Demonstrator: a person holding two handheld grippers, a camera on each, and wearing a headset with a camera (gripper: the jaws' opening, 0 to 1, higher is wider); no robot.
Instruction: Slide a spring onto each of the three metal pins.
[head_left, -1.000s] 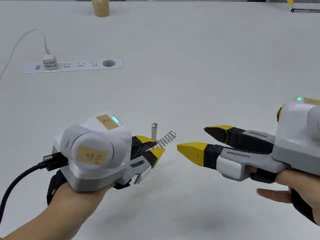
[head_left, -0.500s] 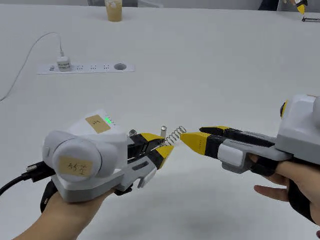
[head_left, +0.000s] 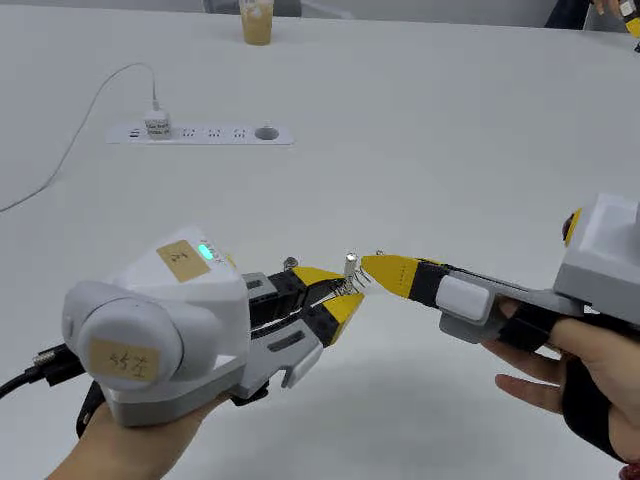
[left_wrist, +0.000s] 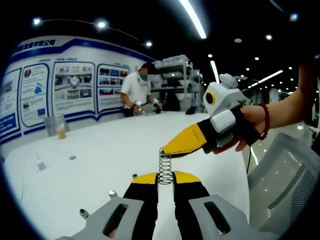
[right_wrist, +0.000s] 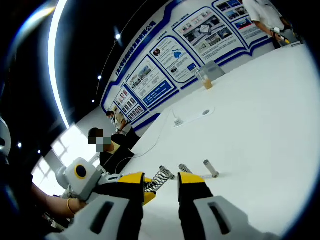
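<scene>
Left gripper (head_left: 338, 292): lower left of the head view, jaws clamped on the base of the spring (head_left: 350, 284).
Right gripper (head_left: 378, 264): reaches in from the right, jaws parted with nothing between them. In the left gripper view one yellow tip looks to touch the spring's free end.
Spring: in mid-air at frame centre, sticking out past the left jaws.
Pin (head_left: 351, 263): upright on the worktop (head_left: 420, 130), just behind the spring at centre.
Step, as I read it: you're lining the spring's open end up with that pin.
Do it well: grip low on the coils so the free end is open. Use the right tip to steer, not squash. Bring the coil's axis in line with the pin before you push.
Risk: a sideways shove could bend the spring, flick it from the jaws or topple the pin.
</scene>
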